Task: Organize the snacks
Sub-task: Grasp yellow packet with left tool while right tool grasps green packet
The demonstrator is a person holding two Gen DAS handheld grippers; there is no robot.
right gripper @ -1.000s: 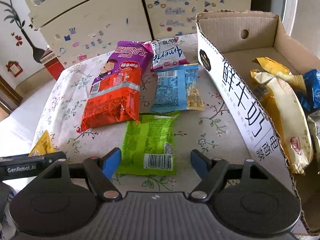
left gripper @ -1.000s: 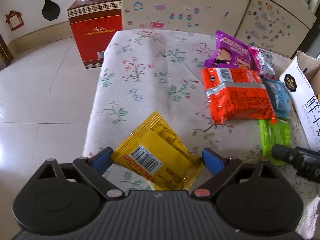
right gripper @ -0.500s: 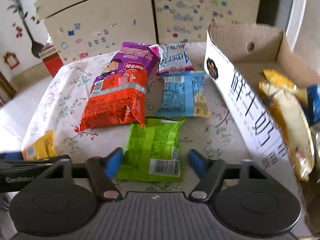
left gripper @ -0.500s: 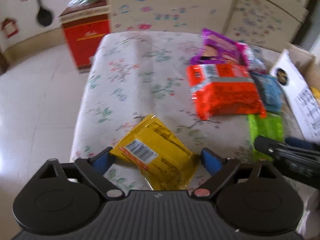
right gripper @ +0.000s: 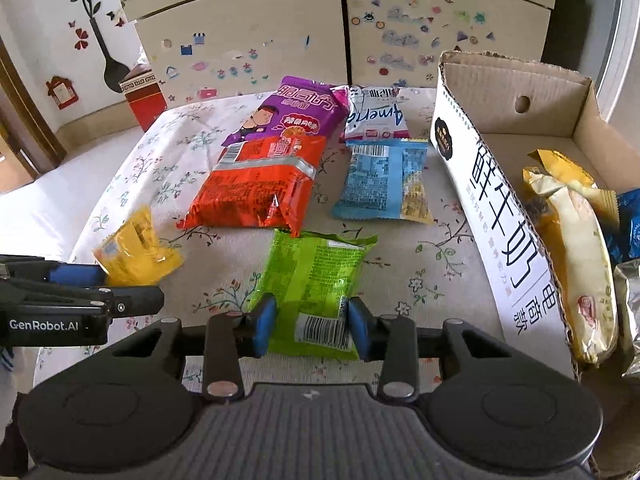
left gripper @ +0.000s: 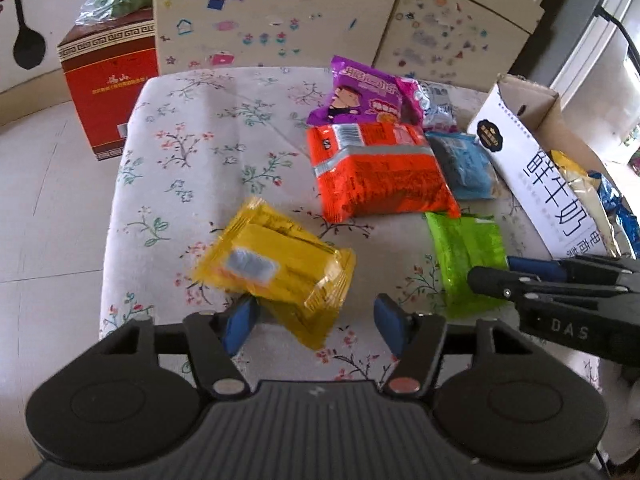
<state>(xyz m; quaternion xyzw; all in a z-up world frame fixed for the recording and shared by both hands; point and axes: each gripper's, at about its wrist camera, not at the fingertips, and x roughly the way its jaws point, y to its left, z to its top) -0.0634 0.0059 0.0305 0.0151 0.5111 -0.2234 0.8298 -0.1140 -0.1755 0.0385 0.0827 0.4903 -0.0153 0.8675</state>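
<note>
Soft daylight is filling both views, coming from the window side beyond the cardboard box [right gripper: 516,128], where the frame is washing out to white. Shadows under the packets are lying faint and short. The yellow packet [left gripper: 276,264] is smearing with motion blur in the left wrist view, its barcode unreadable, while the green packet [right gripper: 316,280] is showing sharp. Fisheye bending is curving the cupboard [right gripper: 280,32] edges, and dark vignetting is clipping the upper corners.

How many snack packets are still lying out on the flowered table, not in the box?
6: yellow packet at the left edge, green packet nearest, orange packet mid-table, blue packet beside it, purple packet and white packet farthest. None seem hidden.
</note>
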